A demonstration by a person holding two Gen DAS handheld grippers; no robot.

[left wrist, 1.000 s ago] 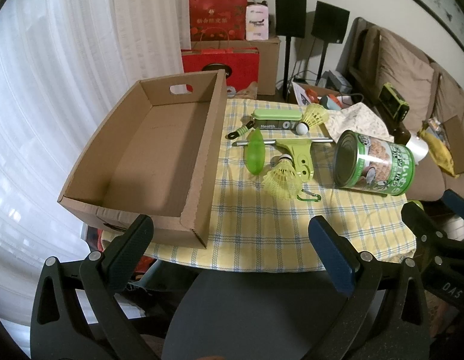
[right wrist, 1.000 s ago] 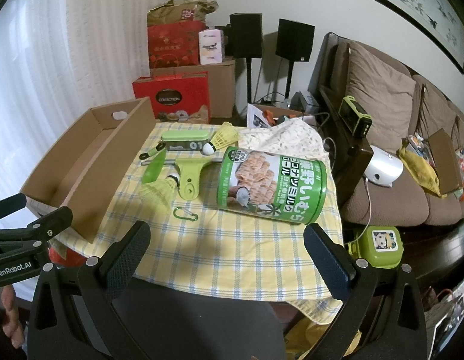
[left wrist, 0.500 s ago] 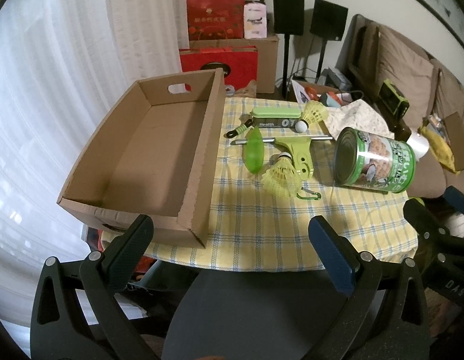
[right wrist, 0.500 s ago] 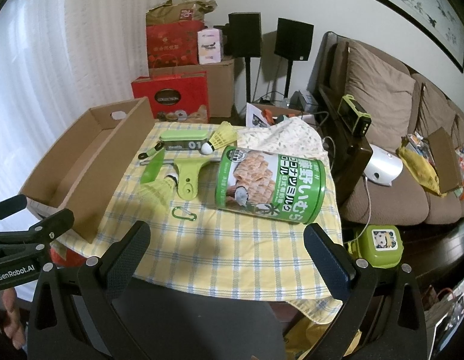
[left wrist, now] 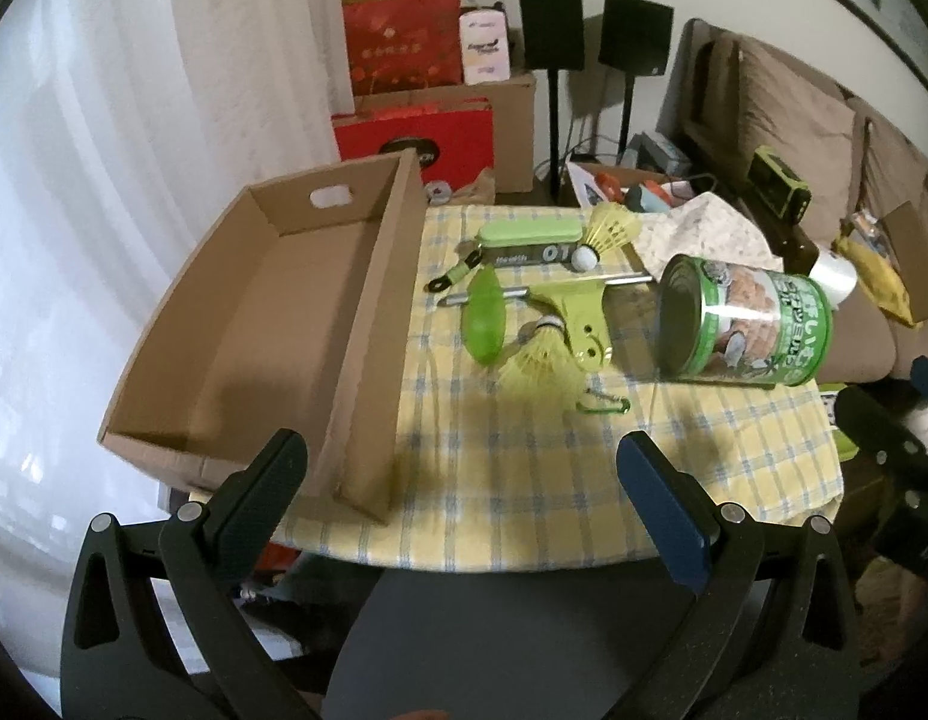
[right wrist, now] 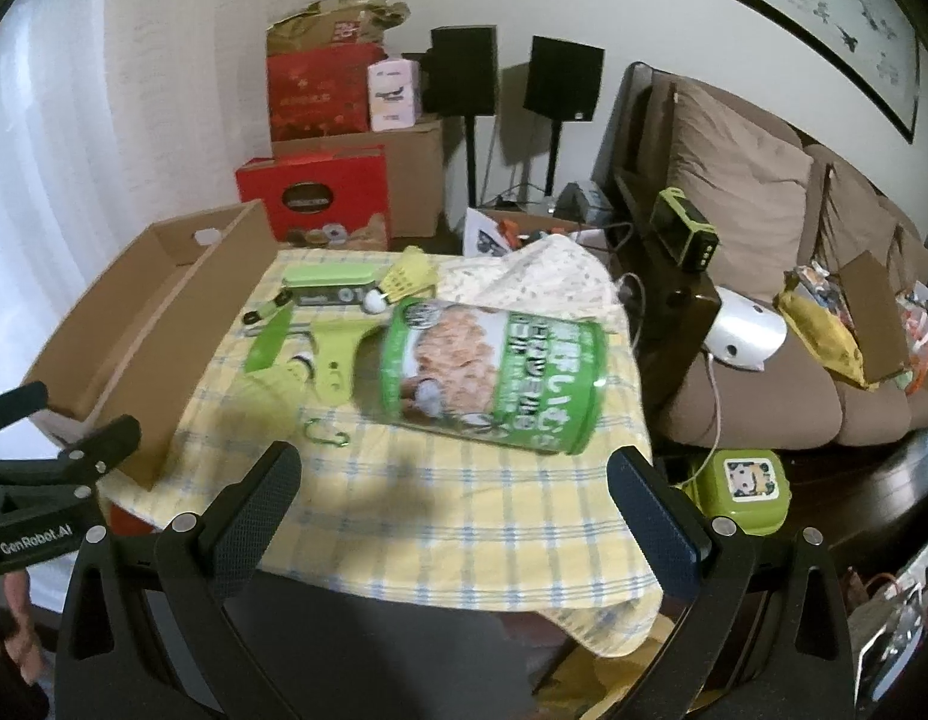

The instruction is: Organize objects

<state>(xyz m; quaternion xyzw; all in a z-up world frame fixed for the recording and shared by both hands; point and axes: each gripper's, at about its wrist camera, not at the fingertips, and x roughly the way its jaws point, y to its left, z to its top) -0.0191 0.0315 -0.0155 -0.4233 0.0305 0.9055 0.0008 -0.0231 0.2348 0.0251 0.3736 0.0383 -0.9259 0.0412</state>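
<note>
An empty cardboard box [left wrist: 272,312] stands on the left of the checked tablecloth [left wrist: 523,480]; it also shows in the right wrist view [right wrist: 140,324]. A big green can [left wrist: 745,324] [right wrist: 493,378] lies on its side. Beside it lie a green skateboard truck [left wrist: 571,318], a green wheel [left wrist: 484,318], two yellow shuttlecocks [left wrist: 535,360] [left wrist: 607,228], a green carabiner [left wrist: 604,405] and a green case [left wrist: 529,240]. My left gripper [left wrist: 458,504] is open above the table's near edge. My right gripper [right wrist: 452,510] is open, just short of the can.
A patterned cloth [right wrist: 535,282] lies at the table's far right. Red gift boxes [right wrist: 314,198], cartons and two black speakers [right wrist: 464,72] stand behind the table. A brown sofa [right wrist: 793,300] fills the right side. A green lunch box [right wrist: 739,480] sits on the floor.
Both grippers have moved forward toward the table. The can now looks larger and nearer in the right wrist view. Nothing on the table has moved.
</note>
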